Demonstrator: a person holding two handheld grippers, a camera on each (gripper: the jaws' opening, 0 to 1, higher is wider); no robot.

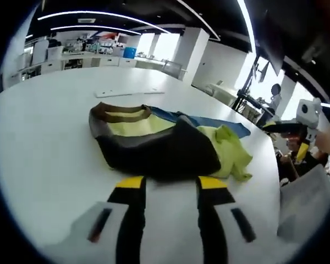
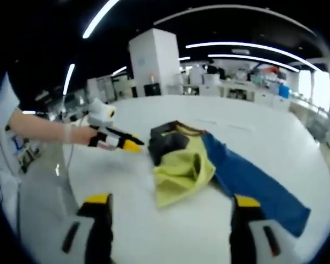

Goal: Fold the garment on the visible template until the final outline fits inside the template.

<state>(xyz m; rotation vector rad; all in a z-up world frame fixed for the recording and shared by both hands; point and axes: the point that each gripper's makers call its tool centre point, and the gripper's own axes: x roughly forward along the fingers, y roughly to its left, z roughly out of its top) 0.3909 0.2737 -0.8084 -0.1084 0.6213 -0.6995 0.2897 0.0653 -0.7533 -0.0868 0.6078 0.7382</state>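
Left tool [image 1: 171, 183] is hovering with jaws spread and empty just short of the garment [image 1: 159, 140], likely lining up on its near dark edge for a fold. Right tool [image 2: 171, 204] is likewise hanging wide apart, gripping nothing, near the yellow-green part. Garment is lying crumpled on the white surface [image 1: 44, 143], partly over a blue template [image 2: 253, 176] that is extending toward the right tool. Folding is looking unfinished. Farther off, office furniture is standing.

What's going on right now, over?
Both hand-held grippers open, empty. Garment crumpled on white table, unfolded. Nothing in the way.
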